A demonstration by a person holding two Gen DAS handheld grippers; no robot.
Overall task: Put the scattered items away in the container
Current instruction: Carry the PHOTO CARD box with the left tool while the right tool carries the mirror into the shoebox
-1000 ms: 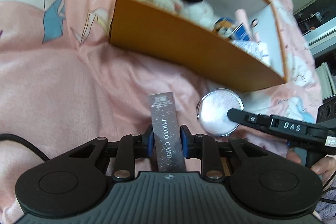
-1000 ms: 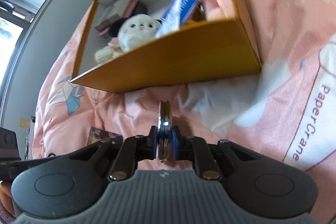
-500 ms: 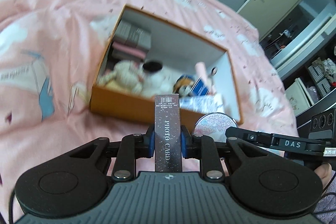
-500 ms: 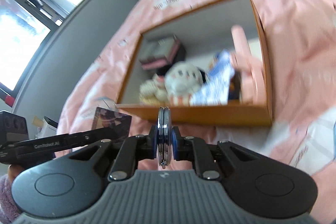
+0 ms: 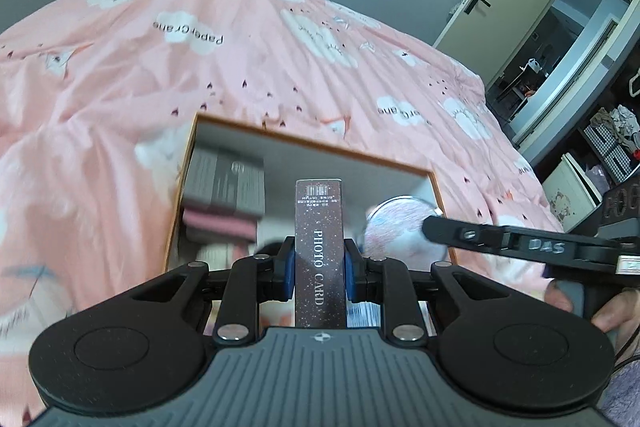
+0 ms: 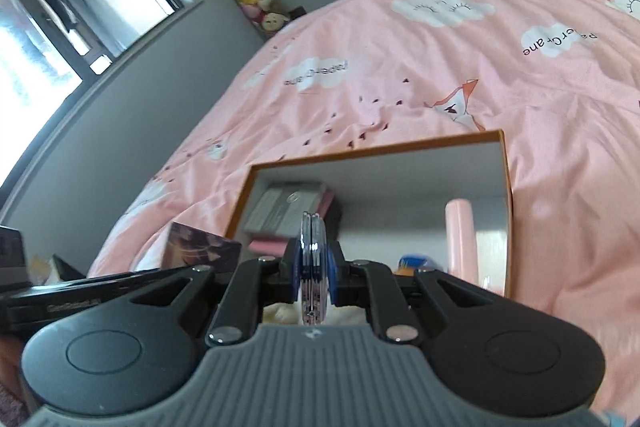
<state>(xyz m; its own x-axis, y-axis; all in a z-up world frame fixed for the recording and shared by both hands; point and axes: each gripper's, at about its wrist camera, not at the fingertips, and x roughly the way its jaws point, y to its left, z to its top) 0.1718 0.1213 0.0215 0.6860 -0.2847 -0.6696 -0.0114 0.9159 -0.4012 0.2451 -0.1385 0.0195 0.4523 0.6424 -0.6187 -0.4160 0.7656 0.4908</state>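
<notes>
Left gripper (image 5: 319, 269) clamped on card box (image 5: 319, 247), right gripper (image 6: 314, 269) clamped on round mirror (image 6: 313, 267), both above open box (image 5: 438, 187). Best to lower into free gaps, then release gently, avoiding rim.

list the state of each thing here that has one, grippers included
left gripper: shut on the photo card box, held over the box
right gripper: shut on the round compact mirror, closed, held edge-on
orange storage box: open, partly filled
pink tube: inside the box
</notes>
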